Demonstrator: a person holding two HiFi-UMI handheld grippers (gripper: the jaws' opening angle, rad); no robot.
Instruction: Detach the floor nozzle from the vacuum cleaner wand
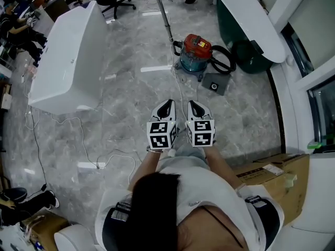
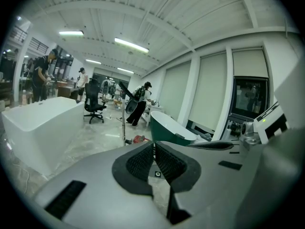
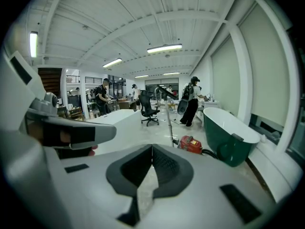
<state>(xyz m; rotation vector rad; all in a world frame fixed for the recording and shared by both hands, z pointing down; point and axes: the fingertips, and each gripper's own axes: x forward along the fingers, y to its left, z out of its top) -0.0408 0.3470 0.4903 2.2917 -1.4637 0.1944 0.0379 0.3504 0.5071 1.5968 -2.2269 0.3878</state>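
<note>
Wand [image 1: 166, 20] foot indistinct beside vacuum cleaner [image 1: 194, 51], left tongs [image 1: 167, 103], right tongs [image 1: 193, 104] closed

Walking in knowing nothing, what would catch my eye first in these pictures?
Probably the red vacuum, standing on the grey floor ahead of the person. Two bathtubs flank it: a white tub at the left and a green tub at the upper right. In the centre of the head view, the left gripper and right gripper are held side by side, both shut and empty.
</note>
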